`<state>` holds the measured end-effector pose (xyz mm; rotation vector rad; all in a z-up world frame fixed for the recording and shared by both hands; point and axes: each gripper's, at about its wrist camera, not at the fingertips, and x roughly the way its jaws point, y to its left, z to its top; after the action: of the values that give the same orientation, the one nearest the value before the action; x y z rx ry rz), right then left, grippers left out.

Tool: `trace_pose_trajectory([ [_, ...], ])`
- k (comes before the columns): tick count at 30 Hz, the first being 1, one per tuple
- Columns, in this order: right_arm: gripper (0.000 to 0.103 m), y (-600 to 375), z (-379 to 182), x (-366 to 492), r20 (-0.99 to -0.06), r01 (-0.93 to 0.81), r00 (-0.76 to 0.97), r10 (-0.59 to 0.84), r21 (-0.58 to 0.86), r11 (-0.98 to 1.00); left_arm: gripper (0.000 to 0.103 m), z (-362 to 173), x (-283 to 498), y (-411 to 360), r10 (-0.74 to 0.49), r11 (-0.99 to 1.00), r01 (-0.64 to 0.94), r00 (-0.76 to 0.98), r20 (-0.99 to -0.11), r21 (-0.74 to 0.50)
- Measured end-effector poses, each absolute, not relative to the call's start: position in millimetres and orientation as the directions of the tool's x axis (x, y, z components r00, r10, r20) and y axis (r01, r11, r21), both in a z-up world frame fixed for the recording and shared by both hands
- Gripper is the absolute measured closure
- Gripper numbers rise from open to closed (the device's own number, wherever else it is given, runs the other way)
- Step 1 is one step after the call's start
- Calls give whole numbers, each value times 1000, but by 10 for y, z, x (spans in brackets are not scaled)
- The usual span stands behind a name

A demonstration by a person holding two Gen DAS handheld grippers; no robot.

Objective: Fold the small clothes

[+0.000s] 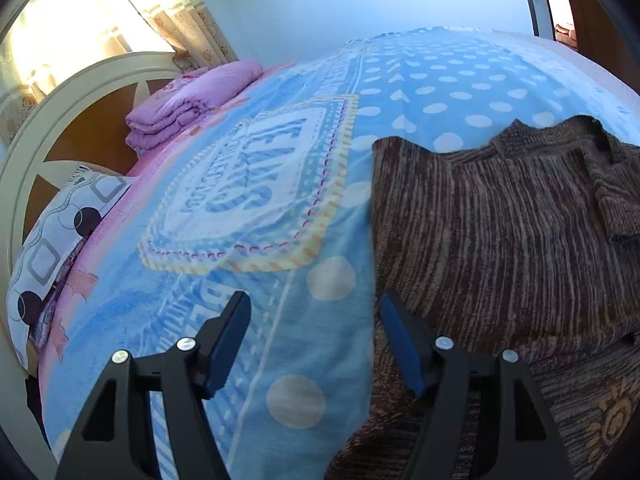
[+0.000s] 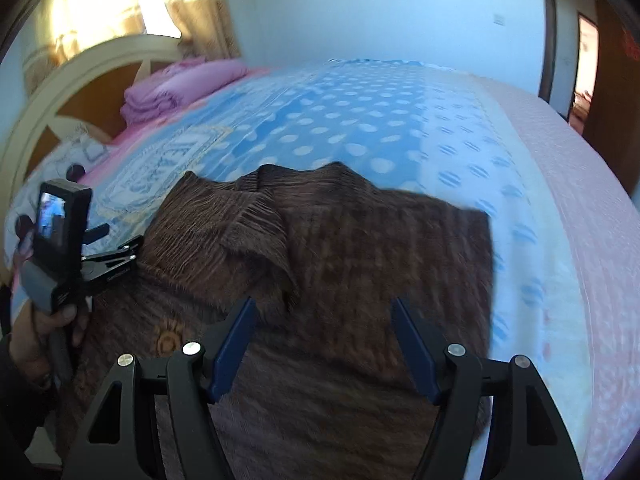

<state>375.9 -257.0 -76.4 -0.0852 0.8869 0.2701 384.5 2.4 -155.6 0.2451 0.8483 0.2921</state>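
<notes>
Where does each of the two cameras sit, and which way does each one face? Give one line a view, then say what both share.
Left wrist: sits on the left gripper, facing down across the blue polka-dot blanket toward the cream headboard; its open blue-padded jaws show.
Right wrist: sits on the right gripper, facing down over the brown striped knitted sweater; its open jaws show, plus the person's hand holding the left gripper.
Shared: sweater, blanket, folded pink quilt, headboard.
</notes>
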Motion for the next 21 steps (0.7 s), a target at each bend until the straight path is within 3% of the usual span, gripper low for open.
trace_pose_trajectory([
  [3, 33, -2158, -950, 4025, -817, -324, 551, 173, -18, 946, 19, -1568, 3868, 144, 329, 944, -187, 620, -713, 272],
  [7, 33, -1929, -1186, 4336, -837, -300, 538, 96, -84, 950, 10, -1599, 3879, 347, 291, 954, -235, 601, -744, 183],
  [9, 33, -2049, -1231, 4506, -824, -178, 565, -30, -158, 971, 9, -1618, 3887, 358, 284, 956, -238, 600, -748, 172],
  [13, 33, -2826, -1128, 4628, -808, 149, 570, -149, -77, 986, 6, -1629, 3870, 401, 266, 959, -247, 601, -754, 141],
  [19, 34, -3027, -871, 4099, -784, 14, 607, 133, 177, 984, 5, -1649, 3865, 473, 219, 965, -248, 599, -770, 82],
  [21, 45, -2930, -915, 3943, -785, -53, 563, 258, 277, 959, 2, -1649, 3859, 465, 232, 963, -255, 596, -769, 92],
])
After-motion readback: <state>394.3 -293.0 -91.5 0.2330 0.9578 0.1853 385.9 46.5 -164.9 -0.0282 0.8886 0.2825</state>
